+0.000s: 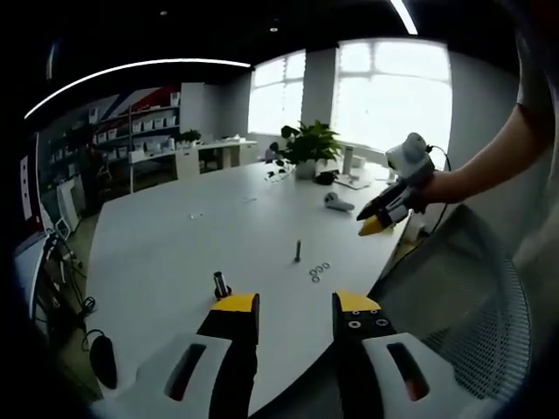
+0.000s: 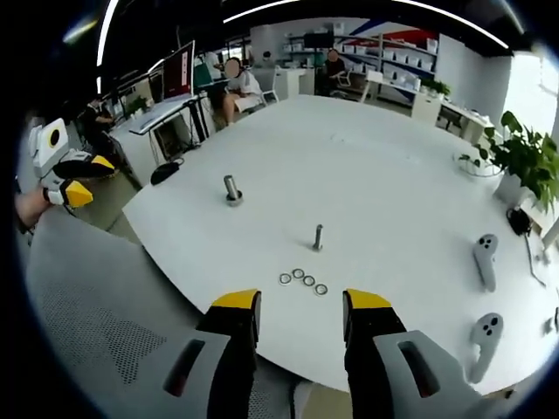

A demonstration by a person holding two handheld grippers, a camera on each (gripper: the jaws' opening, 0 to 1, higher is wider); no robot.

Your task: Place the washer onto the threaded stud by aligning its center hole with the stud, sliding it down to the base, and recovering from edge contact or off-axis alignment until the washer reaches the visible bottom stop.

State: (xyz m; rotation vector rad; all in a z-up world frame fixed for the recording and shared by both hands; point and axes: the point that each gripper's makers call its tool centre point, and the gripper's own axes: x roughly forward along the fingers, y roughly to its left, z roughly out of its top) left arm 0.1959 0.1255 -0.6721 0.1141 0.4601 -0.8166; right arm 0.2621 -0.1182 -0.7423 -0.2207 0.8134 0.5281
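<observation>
in the right gripper view, going left to right: the left gripper [image 2: 77, 179] hangs off the table's edge, over a mesh chair [image 2: 96, 305], its yellow tips at an angle from which i cannot tell for sure how they stand here. on the white table [image 2: 349, 157] a thicker post [image 2: 231, 189] stands upright, then the slimmer stud [image 2: 318, 236] nearer the middle, bare along its length. just in front of the stud lie four washers [image 2: 302, 280] in a short row, flat on the table, close together. further right rest two controllers [image 2: 485, 260], and a plant [image 2: 521, 155] at the far edge. the right gripper [image 2: 301, 310] hovers above the near edge, jaws wide apart with nothing between them.

in the left gripper view the left gripper [image 1: 295, 310] also stands wide and empty, the post [image 1: 220, 285] just ahead of its left jaw, the stud [image 1: 298, 251] and washers [image 1: 319, 271] beyond.

by my reading nothing of the task is done yet: no washer is picked up, none sits on the stud. picking one, aligning its hole, and sliding it down to the base all remain.
</observation>
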